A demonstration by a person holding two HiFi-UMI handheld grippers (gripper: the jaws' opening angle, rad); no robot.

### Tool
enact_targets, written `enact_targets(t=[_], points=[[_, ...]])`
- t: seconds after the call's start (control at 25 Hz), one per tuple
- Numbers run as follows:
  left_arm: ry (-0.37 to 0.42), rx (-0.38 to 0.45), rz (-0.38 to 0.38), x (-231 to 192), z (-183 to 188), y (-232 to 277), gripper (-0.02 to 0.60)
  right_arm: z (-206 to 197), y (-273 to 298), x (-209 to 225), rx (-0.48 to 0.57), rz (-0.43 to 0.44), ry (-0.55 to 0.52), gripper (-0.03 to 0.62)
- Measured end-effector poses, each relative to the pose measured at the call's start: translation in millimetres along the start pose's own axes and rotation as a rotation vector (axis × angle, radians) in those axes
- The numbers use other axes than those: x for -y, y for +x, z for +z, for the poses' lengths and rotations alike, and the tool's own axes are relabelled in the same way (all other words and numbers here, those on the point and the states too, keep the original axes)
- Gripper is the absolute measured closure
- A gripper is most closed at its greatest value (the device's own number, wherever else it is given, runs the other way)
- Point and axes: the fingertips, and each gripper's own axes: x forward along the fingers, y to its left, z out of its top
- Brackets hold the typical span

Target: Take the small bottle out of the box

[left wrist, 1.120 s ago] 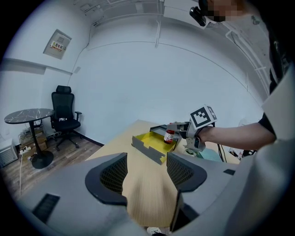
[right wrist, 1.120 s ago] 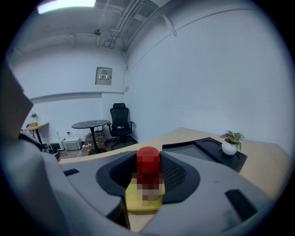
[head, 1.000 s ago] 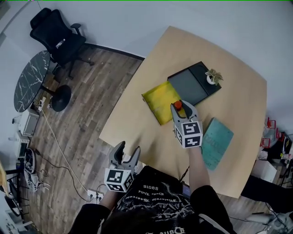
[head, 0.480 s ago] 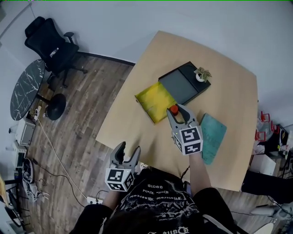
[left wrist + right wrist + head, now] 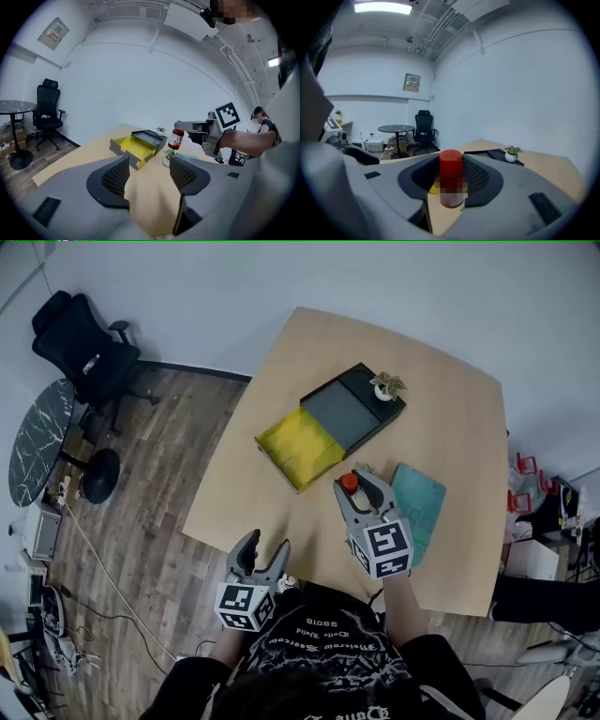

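Bottle [image 5: 349, 483] clamped in right gripper [image 5: 364, 491], above table [image 5: 450, 409]

We see our right gripper [image 5: 451, 183] low in the middle, its two dark jaws closed on the small bottle [image 5: 451, 165]. The bottle stands upright between the pads, with its red cap uppermost. At nine o'clock from the bottle, a yellow sliver [image 5: 434, 189] shows in the gap between the jaws. The tan table [image 5: 553, 171] spreads away at three o'clock. At two o'clock lies the black box [image 5: 485, 153], flat on the table, with a small potted plant [image 5: 512, 154] at its right end. Beyond the table edge, at eleven o'clock, we see a black office chair [image 5: 423, 129] and, just left of it, a round dark table [image 5: 396, 128]. A framed notice [image 5: 412, 83] hangs on the wall above them.
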Motion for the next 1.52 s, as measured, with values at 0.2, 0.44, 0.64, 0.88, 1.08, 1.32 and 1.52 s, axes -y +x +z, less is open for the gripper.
enact_targets(t=[0.2, 0.44, 0.64, 0.88, 1.08, 1.32, 1.52], points=[[0.034, 0.010, -0.055, 15, 5, 6, 0.308, -10, -25, -2, 0.001, -0.033, 0.014, 0.439], [0.053, 0.016, -0.104, 28, 7, 11, 0.308, -28, -51, -10, -0.007, -0.056, 0.042, 0.439], [0.057, -0.012, -0.155, 36, 0, 10, 0.308, -36, -70, -15, 0.010, -0.082, 0.067, 0.439], [0.059, -0.008, -0.177, 41, -1, 5, 0.308, -46, -95, -24, 0.047, -0.151, 0.081, 0.439], [0.077, 0.007, -0.208, 49, 2, 3, 0.308, -61, -104, -32, 0.026, -0.175, 0.115, 0.439], [0.080, 0.014, -0.210, 46, 4, 1, 0.308, -65, -107, -34, 0.017, -0.193, 0.119, 0.439], [0.072, 0.009, -0.233, 46, 6, 1, 0.308, -66, -102, -35, 0.013, -0.188, 0.114, 0.439]])
